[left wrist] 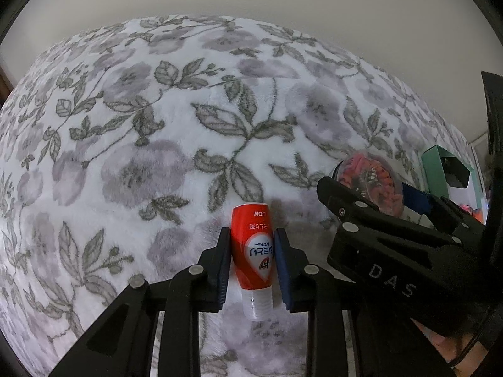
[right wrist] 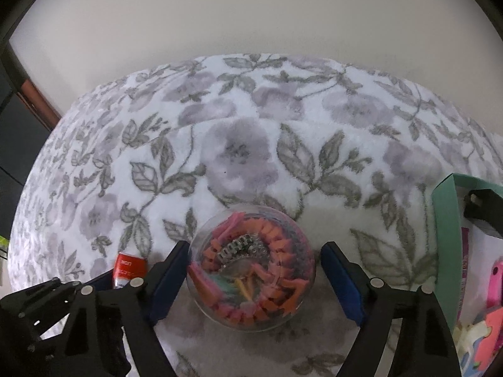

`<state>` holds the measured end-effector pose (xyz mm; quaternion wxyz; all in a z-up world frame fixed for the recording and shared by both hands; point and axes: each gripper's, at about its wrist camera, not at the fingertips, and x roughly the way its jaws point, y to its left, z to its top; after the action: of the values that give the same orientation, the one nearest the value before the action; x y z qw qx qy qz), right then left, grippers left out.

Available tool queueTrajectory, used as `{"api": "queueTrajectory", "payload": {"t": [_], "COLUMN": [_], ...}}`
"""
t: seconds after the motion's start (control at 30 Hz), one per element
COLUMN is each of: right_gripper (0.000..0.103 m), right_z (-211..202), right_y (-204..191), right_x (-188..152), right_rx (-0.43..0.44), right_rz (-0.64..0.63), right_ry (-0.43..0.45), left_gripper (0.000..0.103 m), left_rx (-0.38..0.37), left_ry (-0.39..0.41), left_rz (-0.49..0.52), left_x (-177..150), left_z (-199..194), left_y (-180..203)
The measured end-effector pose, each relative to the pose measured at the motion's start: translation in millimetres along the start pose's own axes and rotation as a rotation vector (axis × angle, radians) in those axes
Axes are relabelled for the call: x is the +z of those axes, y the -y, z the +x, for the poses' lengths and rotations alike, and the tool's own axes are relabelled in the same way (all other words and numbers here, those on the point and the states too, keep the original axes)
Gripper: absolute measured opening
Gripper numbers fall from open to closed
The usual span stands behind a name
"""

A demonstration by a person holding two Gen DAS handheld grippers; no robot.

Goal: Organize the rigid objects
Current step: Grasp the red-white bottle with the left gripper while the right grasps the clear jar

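Note:
A small red tube (left wrist: 251,245) with a clear cap lies on the flowered blanket (left wrist: 157,125), cap end toward the camera. My left gripper (left wrist: 251,235) is shut on it, both blue pads pressing its sides. The tube's far end (right wrist: 130,267) also shows in the right wrist view. A clear round container (right wrist: 251,270) full of pink and orange hair bands sits on the blanket to the right of the tube. My right gripper (right wrist: 254,246) straddles it with its jaws wide; the left pad is at its rim and a gap shows on the right.
A green box (right wrist: 446,220) with a white inside stands at the right, close to the right finger, with pink and orange items (right wrist: 493,282) in it. The blanket stretches far ahead to a plain pale wall (right wrist: 251,15). A dark wooden edge (right wrist: 37,100) is at far left.

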<state>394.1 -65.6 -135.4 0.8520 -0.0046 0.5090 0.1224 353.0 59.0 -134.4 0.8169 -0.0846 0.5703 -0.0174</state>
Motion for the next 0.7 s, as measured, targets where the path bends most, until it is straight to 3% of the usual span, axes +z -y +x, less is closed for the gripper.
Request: {"api": "queueTrajectory", "payload": {"t": [0.1, 0.37, 0.7], "right_gripper": [0.075, 0.074, 0.074], "right_z": [-1.1, -7.7, -30.0], "right_y": [-0.7, 9.1, 16.3], "right_x": [-1.0, -8.5, -23.7], "right_rx": [-0.013, 0.001, -0.014], "right_rz": [-0.002, 0.010, 0.031], "right_ry": [0.003, -0.017, -0.022], "left_gripper": [0.028, 0.027, 0.026], "left_rx": [0.011, 0.009, 0.005], "left_ry": [0.001, 0.005, 0.007], "left_rz": [0.010, 0.039, -0.007], "left_x": [0.3, 1.3, -4.3], "left_z": [0.6, 4.5, -8.2], "left_y": [2.9, 7.9, 0.0]}}
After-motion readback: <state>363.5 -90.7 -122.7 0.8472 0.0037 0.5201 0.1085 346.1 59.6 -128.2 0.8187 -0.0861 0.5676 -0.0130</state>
